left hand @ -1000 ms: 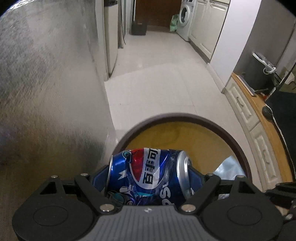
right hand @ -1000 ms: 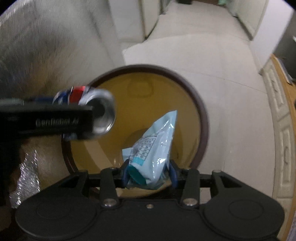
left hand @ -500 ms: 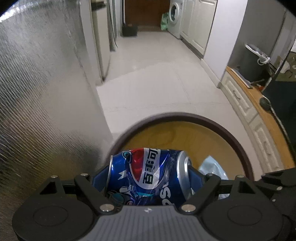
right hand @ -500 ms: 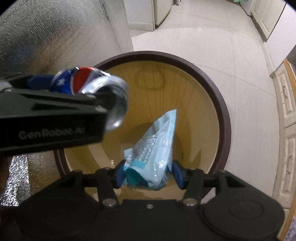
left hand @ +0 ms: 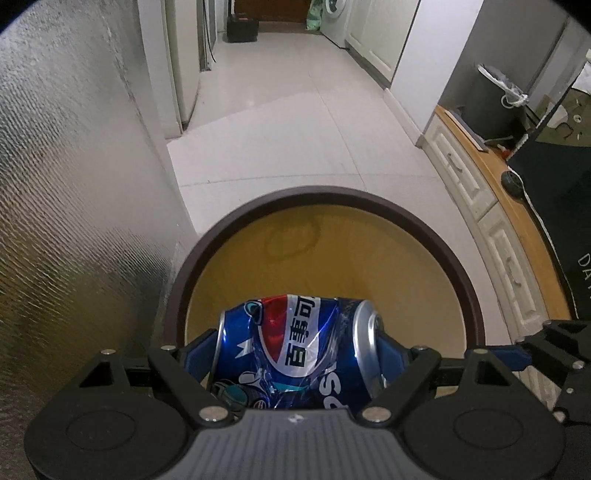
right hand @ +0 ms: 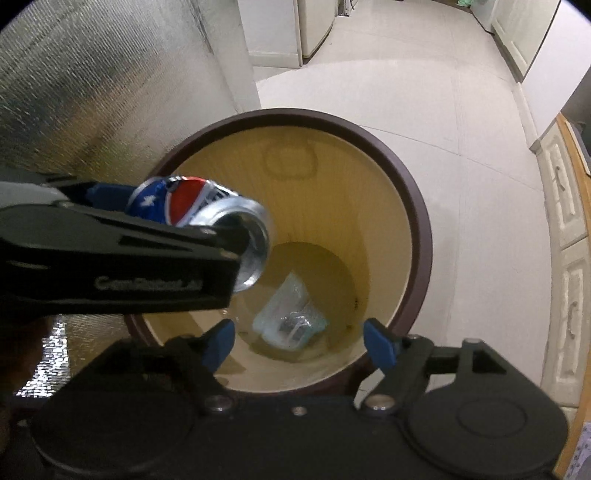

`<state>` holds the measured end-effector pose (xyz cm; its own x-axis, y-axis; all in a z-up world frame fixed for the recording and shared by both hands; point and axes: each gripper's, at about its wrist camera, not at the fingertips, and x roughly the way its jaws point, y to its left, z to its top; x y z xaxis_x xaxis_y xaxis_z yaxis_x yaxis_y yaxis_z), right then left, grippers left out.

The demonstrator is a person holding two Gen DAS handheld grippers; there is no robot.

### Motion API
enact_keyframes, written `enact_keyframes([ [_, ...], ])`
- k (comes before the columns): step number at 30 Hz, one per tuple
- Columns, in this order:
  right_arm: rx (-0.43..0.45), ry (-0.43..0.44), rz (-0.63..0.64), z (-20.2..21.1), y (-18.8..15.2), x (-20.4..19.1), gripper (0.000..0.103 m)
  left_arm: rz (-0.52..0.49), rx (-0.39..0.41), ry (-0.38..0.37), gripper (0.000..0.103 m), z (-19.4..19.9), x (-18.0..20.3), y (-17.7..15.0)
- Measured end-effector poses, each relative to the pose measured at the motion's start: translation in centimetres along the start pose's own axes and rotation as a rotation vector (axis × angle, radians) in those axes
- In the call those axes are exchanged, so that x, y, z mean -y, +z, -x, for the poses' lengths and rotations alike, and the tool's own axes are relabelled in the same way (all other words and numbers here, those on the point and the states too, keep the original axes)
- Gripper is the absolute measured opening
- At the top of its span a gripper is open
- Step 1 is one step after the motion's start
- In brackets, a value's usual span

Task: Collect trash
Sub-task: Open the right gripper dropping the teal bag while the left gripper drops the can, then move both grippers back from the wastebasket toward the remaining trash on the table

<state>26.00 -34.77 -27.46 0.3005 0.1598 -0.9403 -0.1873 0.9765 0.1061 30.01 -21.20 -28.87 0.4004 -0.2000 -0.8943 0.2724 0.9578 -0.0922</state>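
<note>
My left gripper (left hand: 295, 350) is shut on a crushed blue Pepsi can (left hand: 295, 354) and holds it over the left part of a round bin (left hand: 436, 243) with a brown rim and yellow inside. In the right wrist view the can (right hand: 207, 210) hangs over the bin's (right hand: 413, 206) left side. My right gripper (right hand: 301, 341) is open and empty above the bin's near edge. A light blue snack wrapper (right hand: 290, 319) lies at the bottom of the bin.
A silver textured wall (left hand: 66, 184) stands close on the left, touching the bin. White tiled floor (left hand: 295, 129) runs ahead to a washing machine (left hand: 336, 14). White drawers with a wooden top (left hand: 476, 177) line the right side.
My right gripper opened and let go of the snack wrapper, which fell to the bottom of the bin. Both grippers moved further over the bin. The left gripper still holds the can.
</note>
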Motion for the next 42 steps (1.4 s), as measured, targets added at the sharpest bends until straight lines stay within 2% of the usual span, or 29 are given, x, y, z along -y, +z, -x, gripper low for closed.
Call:
enact_keyframes([
  [2,0.009,-0.011,-0.001,0.5,-0.2,-0.2,0.09,-0.009,-0.005,-0.001,0.087,-0.1,0.1,-0.1],
  [4,0.013,-0.017,-0.008,0.5,-0.4,-0.1,0.09,-0.01,-0.013,-0.007,0.088,-0.1,0.2,-0.2],
  [8,0.014,-0.025,-0.028,1.0,-1.1,0.0,0.09,-0.008,-0.018,-0.021,0.099,0.3,0.3,-0.3],
  [13,0.021,-0.032,-0.047,2.0,-1.7,0.3,0.09,-0.018,-0.019,-0.022,0.102,1.1,0.8,-0.4],
  [22,0.046,-0.035,-0.079,2.2,-2.2,0.3,0.091,-0.008,-0.02,-0.017,0.103,3.5,0.8,-0.9],
  [30,0.082,-0.048,-0.096,4.2,-2.9,-0.1,0.103,0.008,-0.005,0.017,0.103,6.8,0.3,-1.9],
  [42,0.127,-0.093,-0.155,7.6,-5.2,0.6,0.103,0.023,0.021,0.077,0.103,11.3,-1.4,-3.8],
])
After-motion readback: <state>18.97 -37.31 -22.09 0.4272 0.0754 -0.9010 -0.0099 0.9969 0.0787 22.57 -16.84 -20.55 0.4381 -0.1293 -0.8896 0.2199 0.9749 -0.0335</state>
